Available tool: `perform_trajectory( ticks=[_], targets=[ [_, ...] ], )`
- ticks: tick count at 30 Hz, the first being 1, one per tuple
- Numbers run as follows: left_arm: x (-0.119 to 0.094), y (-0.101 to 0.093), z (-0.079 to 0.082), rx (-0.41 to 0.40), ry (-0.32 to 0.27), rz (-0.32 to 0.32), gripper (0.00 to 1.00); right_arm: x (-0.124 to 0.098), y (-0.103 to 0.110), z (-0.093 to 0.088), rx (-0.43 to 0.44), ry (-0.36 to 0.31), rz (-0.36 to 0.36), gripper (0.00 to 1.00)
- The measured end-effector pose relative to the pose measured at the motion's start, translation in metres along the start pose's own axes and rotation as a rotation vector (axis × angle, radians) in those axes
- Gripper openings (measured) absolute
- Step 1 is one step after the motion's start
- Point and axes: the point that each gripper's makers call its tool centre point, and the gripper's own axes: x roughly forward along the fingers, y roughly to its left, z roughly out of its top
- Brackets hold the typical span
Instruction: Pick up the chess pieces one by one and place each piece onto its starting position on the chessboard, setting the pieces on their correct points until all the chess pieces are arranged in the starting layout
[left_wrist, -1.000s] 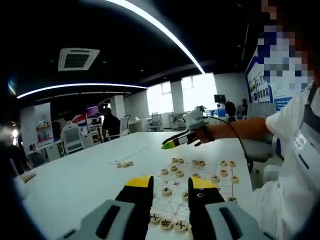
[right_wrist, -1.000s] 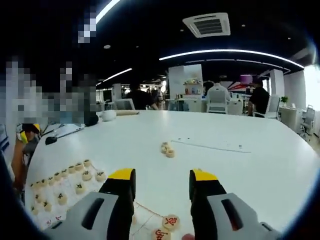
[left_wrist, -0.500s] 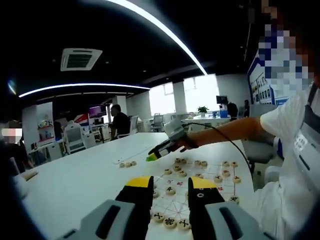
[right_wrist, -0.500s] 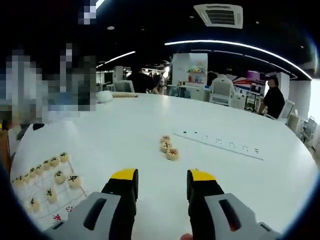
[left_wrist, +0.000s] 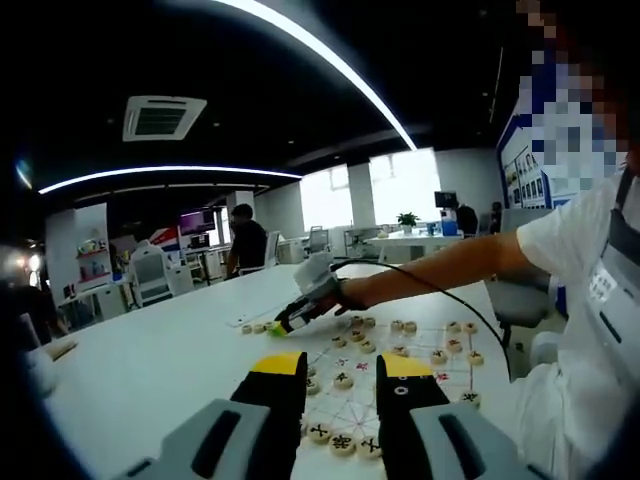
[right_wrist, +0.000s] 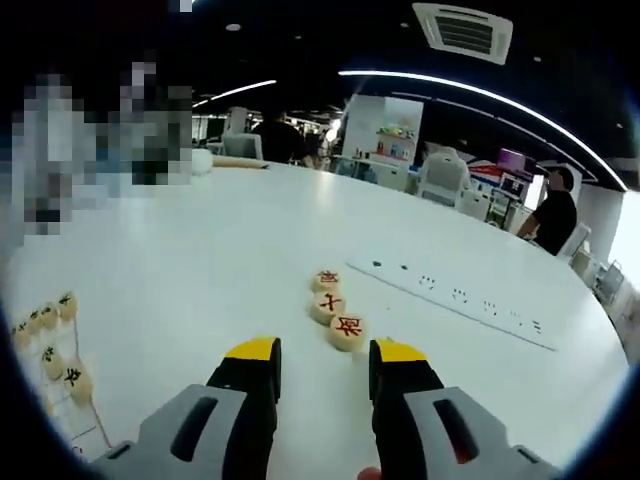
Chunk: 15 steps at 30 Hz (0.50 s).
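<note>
Right gripper view: the right gripper (right_wrist: 322, 362) is closing in on three loose chess pieces (right_wrist: 332, 305) lying off the board.

Over the last second these pieces have been growing larger and sliding down toward the spread, empty fingers (right_wrist: 250, 372), so the nearest red-marked piece (right_wrist: 347, 331) is now sitting just ahead of the gap between the tips; a pinch looks close, though nothing is gripped yet. In the left gripper view the same gripper has been reaching out past the far edge of the chessboard (left_wrist: 400, 372) to that cluster on the white surface (left_wrist: 150, 360), while the left gripper (left_wrist: 342, 378) is hanging over the board's near edge with its fingers apart and holding nothing. Many pieces are already standing on their points; these three still need placing.
</note>
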Motion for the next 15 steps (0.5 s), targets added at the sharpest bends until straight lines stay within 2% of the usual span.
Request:
perform_trajectory(
  ticks=[3, 6, 10, 11, 12, 15],
  targets=[
    [0.0, -0.001, 0.0, 0.003, 0.002, 0.0, 0.29, 0.008, -0.003, 0.002, 0.004, 0.001, -0.018, 0.37],
    [-0.001, -0.002, 0.001, 0.005, -0.001, -0.003, 0.29, 0.011, -0.004, 0.003, 0.048, 0.003, -0.023, 0.37],
    [0.0, -0.003, 0.001, 0.006, -0.002, -0.006, 0.29, 0.014, -0.002, 0.006, 0.043, 0.0, -0.027, 0.36],
    [0.0, -0.002, 0.0, 0.004, 0.001, -0.006, 0.29, 0.014, -0.002, 0.006, 0.041, 0.003, -0.03, 0.34],
    [0.0, -0.002, 0.0, 0.004, 0.001, -0.005, 0.29, 0.014, -0.001, 0.006, 0.04, 0.005, -0.031, 0.21],
    [0.0, -0.001, -0.001, 0.001, 0.002, -0.003, 0.29, 0.007, 0.0, 0.005, 0.006, 0.021, -0.033, 0.19]
  ],
)
